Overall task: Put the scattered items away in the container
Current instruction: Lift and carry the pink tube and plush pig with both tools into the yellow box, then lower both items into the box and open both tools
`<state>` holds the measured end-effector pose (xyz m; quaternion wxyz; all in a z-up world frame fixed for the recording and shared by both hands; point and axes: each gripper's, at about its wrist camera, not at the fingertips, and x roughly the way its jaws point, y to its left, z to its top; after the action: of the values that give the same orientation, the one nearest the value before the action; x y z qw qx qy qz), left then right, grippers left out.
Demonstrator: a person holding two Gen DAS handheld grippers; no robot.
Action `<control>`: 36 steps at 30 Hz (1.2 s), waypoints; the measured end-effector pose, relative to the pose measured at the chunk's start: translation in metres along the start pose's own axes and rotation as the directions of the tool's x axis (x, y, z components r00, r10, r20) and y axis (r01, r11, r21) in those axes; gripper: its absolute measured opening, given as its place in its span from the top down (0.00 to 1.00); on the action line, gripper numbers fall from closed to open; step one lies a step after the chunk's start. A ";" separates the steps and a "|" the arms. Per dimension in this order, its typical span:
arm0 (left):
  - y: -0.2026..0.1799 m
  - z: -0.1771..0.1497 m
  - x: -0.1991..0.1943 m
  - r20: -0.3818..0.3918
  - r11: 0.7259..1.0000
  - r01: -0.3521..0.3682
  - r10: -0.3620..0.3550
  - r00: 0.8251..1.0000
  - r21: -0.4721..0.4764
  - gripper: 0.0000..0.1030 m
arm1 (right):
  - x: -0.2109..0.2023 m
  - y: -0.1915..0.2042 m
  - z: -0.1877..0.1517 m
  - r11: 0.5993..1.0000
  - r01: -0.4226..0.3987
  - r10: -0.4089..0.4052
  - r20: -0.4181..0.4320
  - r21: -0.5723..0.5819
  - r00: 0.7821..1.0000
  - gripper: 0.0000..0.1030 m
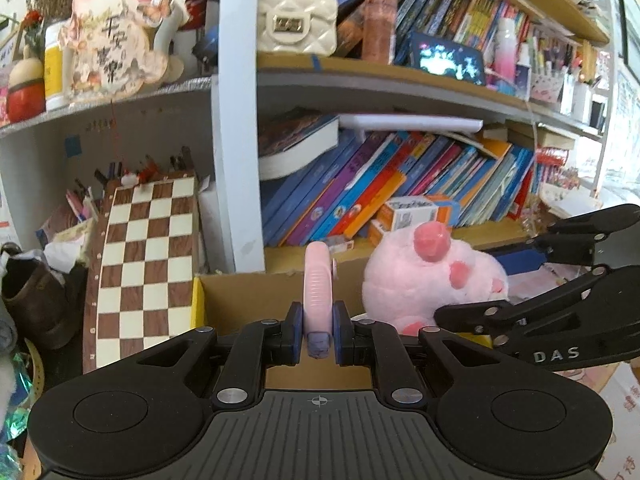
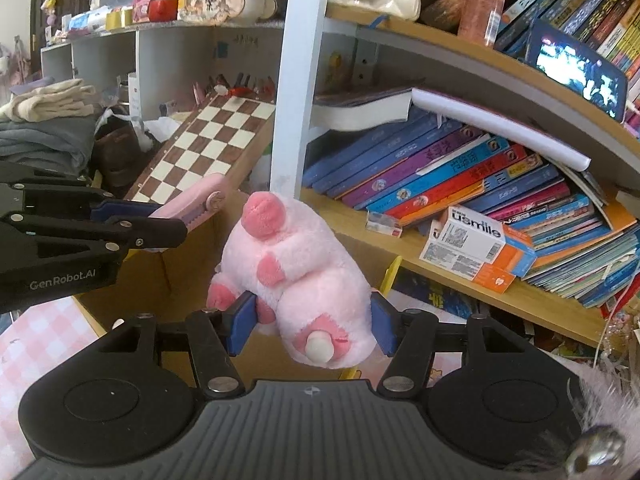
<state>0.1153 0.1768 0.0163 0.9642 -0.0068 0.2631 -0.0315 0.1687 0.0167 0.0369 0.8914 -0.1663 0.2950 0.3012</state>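
Observation:
My left gripper (image 1: pixel 317 334) is shut on a slim pink gadget (image 1: pixel 317 288) that stands up between the blue pads, above an open cardboard box (image 1: pixel 248 300). From the right wrist view that same pink gadget (image 2: pixel 196 202) shows in the left gripper (image 2: pixel 172 220) at the left. My right gripper (image 2: pixel 312 322) is shut on a pink plush pig (image 2: pixel 296 272), belly and feet towards the camera, held over the cardboard box (image 2: pixel 168 280). In the left wrist view the plush pig (image 1: pixel 432 276) hangs at the right with the right gripper's (image 1: pixel 460 312) black fingers on it.
Behind the box stands a bookshelf (image 1: pixel 240 120) crammed with leaning books (image 1: pixel 380 184) and a small toothpaste carton (image 2: pixel 476 248). A chessboard (image 1: pixel 144 264) leans at the left beside a brown shoe (image 1: pixel 32 300). A pink checked cloth (image 2: pixel 36 344) lies lower left.

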 end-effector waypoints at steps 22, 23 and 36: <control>0.014 -0.012 0.066 -0.123 1.000 0.002 -0.006 0.992 -0.031 0.87 | 0.069 0.000 0.001 0.997 -0.067 0.063 -0.104 -0.040 0.993 0.43; 0.015 -0.013 0.068 -0.129 0.999 0.003 -0.007 0.992 -0.033 0.87 | 0.071 0.000 0.001 0.997 -0.071 0.066 -0.108 -0.044 0.992 0.43; 0.017 -0.015 0.082 -0.176 1.000 0.004 -0.009 0.984 -0.028 0.87 | 0.092 0.008 0.000 0.991 -0.110 0.097 -0.152 -0.081 0.984 0.43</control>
<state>0.1795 0.1881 -0.0386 0.9369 -0.0181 0.3478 -0.0313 0.2230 0.0629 -0.0211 0.8418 -0.2123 0.3547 0.3471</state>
